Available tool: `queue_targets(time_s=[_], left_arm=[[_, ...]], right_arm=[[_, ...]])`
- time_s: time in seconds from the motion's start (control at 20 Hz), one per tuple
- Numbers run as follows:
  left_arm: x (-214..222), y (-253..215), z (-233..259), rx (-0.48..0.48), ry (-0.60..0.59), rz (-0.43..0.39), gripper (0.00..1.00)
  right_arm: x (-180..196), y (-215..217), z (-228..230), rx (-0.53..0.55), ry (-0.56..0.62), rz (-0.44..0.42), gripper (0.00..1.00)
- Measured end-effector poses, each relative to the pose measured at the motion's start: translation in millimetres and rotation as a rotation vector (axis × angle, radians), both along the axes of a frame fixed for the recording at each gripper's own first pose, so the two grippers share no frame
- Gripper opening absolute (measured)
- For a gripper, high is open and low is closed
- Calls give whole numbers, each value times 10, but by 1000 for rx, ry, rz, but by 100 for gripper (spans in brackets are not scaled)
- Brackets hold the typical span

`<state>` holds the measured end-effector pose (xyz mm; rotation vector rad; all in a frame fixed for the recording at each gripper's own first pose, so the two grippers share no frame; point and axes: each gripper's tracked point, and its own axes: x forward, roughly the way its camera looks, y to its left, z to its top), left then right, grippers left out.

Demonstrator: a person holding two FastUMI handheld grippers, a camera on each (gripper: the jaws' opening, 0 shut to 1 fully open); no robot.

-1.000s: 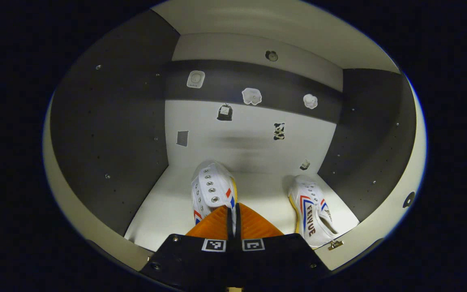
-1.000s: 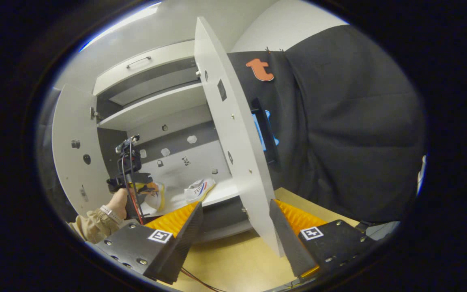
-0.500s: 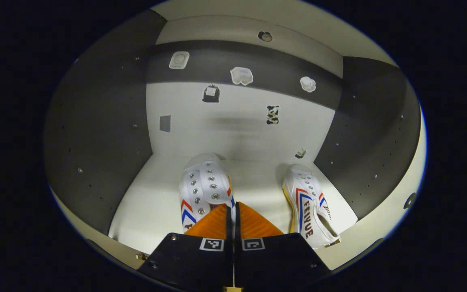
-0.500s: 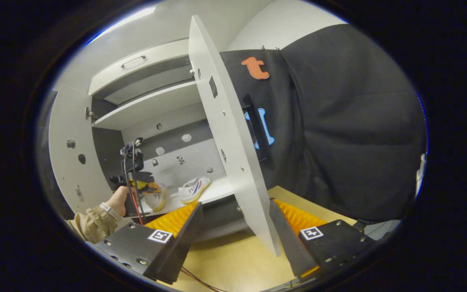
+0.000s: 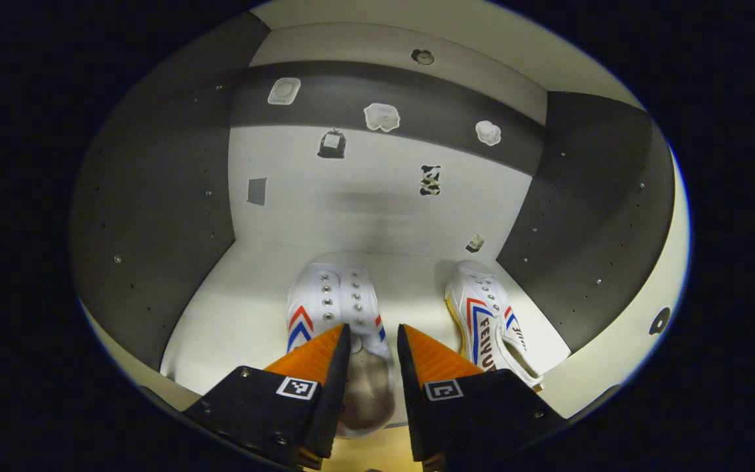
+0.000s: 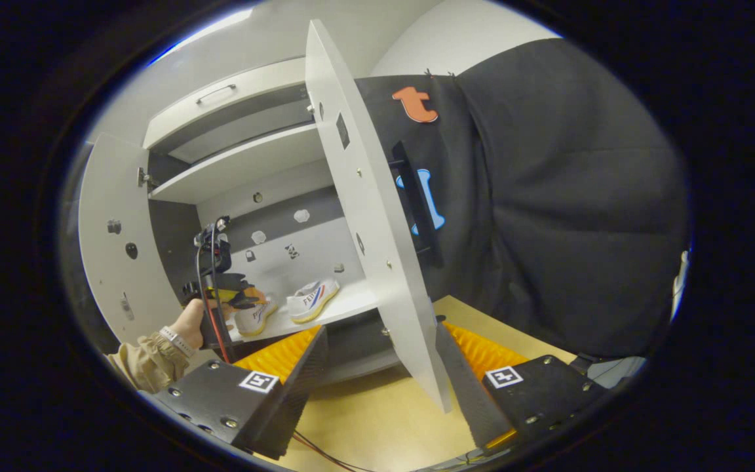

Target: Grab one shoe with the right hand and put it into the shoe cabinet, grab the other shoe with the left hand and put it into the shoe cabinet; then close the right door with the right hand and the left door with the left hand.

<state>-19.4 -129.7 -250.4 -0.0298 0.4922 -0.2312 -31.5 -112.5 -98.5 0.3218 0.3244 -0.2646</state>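
Since half a second ago the left gripper (image 5: pixel 372 341) has been opened up: its fingers were pinched together on the left shoe (image 5: pixel 337 307), and now a narrow gap is seen between them with the shoe's heel opening showing through it. That shoe has been let go and is sat flat on the cabinet shelf (image 5: pixel 233 308), toe toward the back wall. The other shoe (image 5: pixel 490 321) is parked just beside it to the right, also toe-in, near the dark side wall.

From the right gripper view, the right gripper (image 6: pixel 381 351) is held wide open, nothing between the fingers, and the lower edge of the right door (image 6: pixel 367 216) is seen hanging in the gap, whether touched or not can't be told. That door is swung out, edge-on to the camera. The left door (image 6: pixel 105 242) is open too. Farther off the left gripper (image 6: pixel 233 298) is spotted at the shelf front, gripped by a hand (image 6: pixel 191 321), with both shoes (image 6: pixel 312 298) on the shelf behind it.
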Motion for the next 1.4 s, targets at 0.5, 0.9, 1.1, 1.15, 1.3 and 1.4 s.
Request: queue_targets(time_s=[0.5,0.9,1.1,1.15,1.3,1.4], left_arm=[[-441,84,849,28,-239,-24,74],[-1358,193,1351,-29,-391,-88,72],[-1800,256,1467,-39,-415,-118,73],[-1890,269,1492,-52,-415,-119,73],[-2122,317,1503,-92,-405,-114,73],[-2243,345,1510,-110,-403,-111,74]], right_arm=[[-5,-32,84,-41,-25,18,99],[44,-233,271,-108,-66,31,99],[85,-415,438,-160,-100,31,99],[93,-482,494,-177,-111,24,99],[124,-654,649,-218,-150,-2,99],[181,-806,734,-248,-171,-23,99]])
